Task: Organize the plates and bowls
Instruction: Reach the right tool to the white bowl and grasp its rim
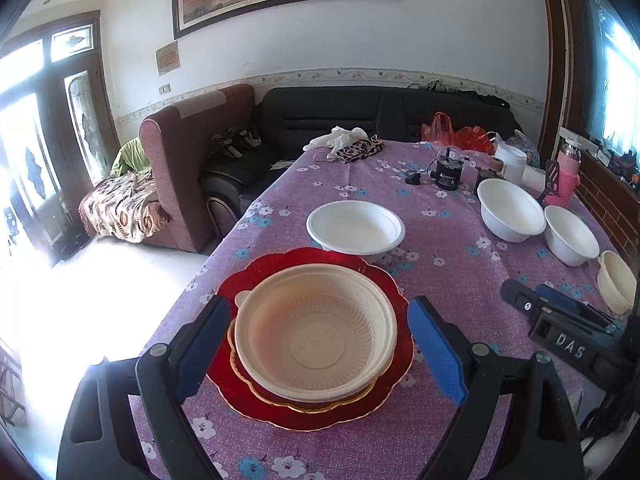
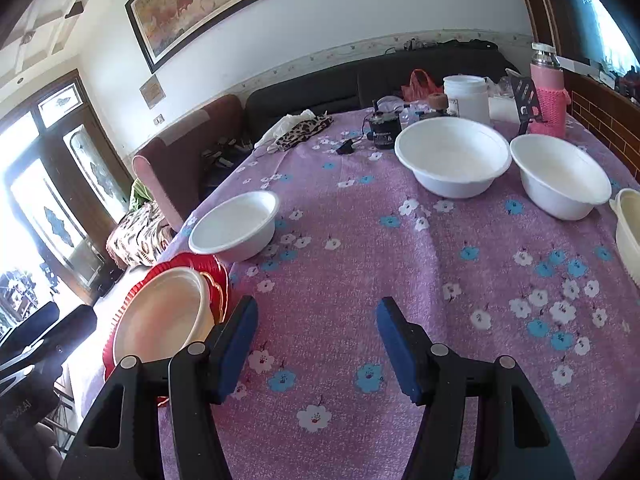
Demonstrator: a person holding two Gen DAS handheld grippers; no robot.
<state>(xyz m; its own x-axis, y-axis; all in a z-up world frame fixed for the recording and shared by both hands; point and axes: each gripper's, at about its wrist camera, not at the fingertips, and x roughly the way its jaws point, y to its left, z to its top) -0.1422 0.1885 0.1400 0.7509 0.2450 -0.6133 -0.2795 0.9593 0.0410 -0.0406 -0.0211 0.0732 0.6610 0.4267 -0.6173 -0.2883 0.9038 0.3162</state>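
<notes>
A cream ribbed bowl (image 1: 316, 332) sits on a small gold-rimmed red plate (image 1: 276, 398), which lies on a big scalloped red plate (image 1: 280, 412) at the table's near left. My left gripper (image 1: 320, 308) is open; its blue pads stand either side of the bowl without pressing on it. Just beyond lies a white bowl (image 1: 356, 226). Two more white bowls (image 2: 452, 152) (image 2: 560, 176) and another cream bowl (image 2: 628, 232) stand on the right. My right gripper (image 2: 316, 308) is open over bare tablecloth, with the stack (image 2: 160, 320) to its left.
A purple flowered cloth (image 2: 400, 260) covers the table. At its far end are a black device (image 1: 446, 174), a white jar (image 2: 466, 92), a pink bottle (image 2: 548, 92) and a leopard-print cloth (image 1: 360, 148). The table's left edge drops to a bright floor (image 1: 100, 300); sofas stand beyond.
</notes>
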